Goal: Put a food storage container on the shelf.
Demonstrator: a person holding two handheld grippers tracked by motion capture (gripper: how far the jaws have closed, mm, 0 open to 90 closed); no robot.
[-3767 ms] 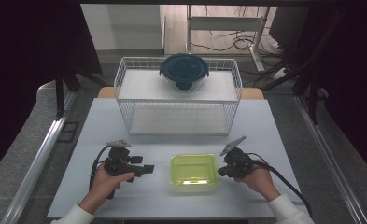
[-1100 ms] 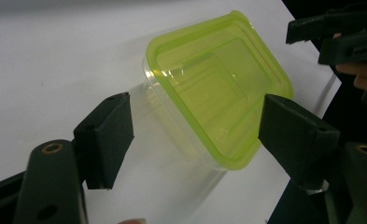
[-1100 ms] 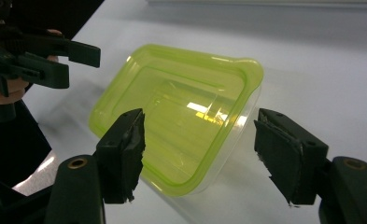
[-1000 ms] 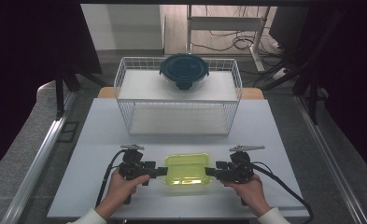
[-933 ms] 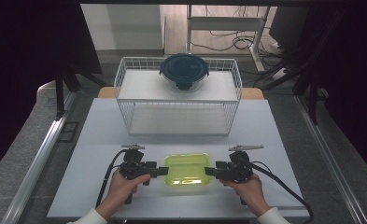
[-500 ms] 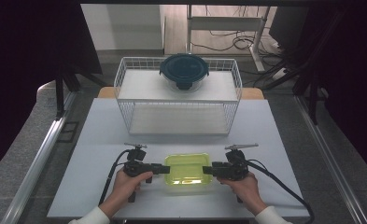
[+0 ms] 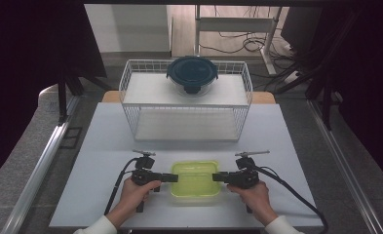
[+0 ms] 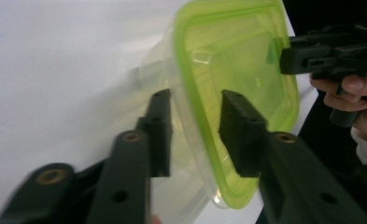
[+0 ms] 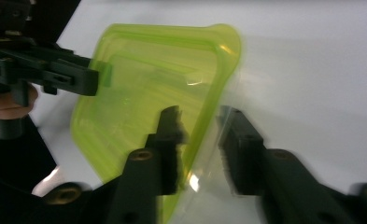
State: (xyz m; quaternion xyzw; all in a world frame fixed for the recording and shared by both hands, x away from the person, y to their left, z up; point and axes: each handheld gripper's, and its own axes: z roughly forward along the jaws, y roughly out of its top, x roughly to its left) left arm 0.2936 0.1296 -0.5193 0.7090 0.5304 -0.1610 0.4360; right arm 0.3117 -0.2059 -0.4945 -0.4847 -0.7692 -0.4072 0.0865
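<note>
White table [image 7: 111,141] — green-lidded container [image 7: 195,178] between hand-held grippers, left [image 7: 172,177] and right [image 7: 218,177], jaws spread astride rim — no legible writing.

Lab: curtained test table [image 7: 106,141], floor cables [image 7: 238,44]

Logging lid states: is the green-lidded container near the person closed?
Closed: the green lid sits flush on the clear container, its rim covering the edge in both gripper views.
</note>
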